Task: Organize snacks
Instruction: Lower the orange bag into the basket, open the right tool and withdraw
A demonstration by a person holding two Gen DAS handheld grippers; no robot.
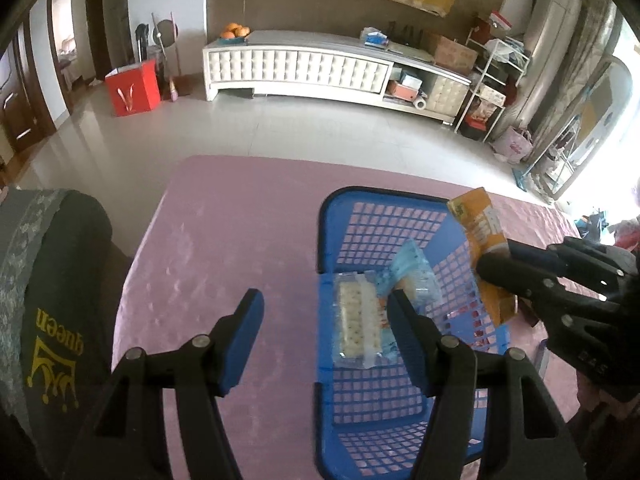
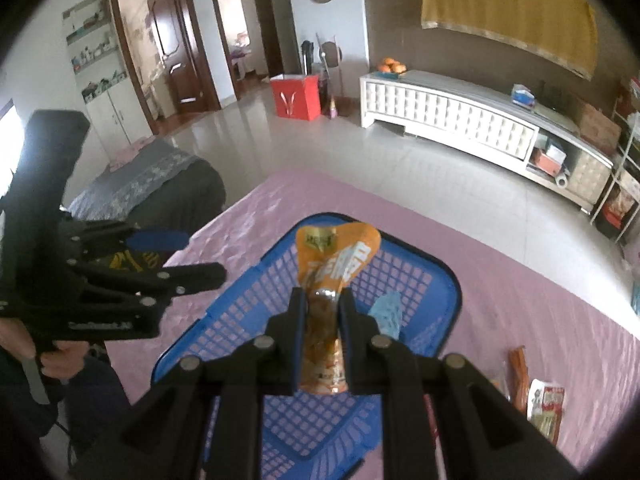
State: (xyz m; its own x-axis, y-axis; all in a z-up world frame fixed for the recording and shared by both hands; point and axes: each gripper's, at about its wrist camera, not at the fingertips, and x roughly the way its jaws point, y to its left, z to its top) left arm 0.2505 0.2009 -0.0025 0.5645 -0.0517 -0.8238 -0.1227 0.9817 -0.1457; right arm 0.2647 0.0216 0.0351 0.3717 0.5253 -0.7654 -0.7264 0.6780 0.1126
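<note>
**Orange snack packet over the blue basket**

I am pinching the orange snack packet in my right gripper, both pads pressing its middle. In the right wrist view it is hanging at the centre of the frame, above the blue basket. The basket is standing on the pink tablecloth. My left gripper is standing spread with nothing between its fingers; it is showing in the lower centre of the left wrist view. Inside the basket a clear cracker packet and a light blue packet are lying, touching each other. At the lower right of the right wrist view, more snack packets are lying on the cloth, outside the basket.
</note>
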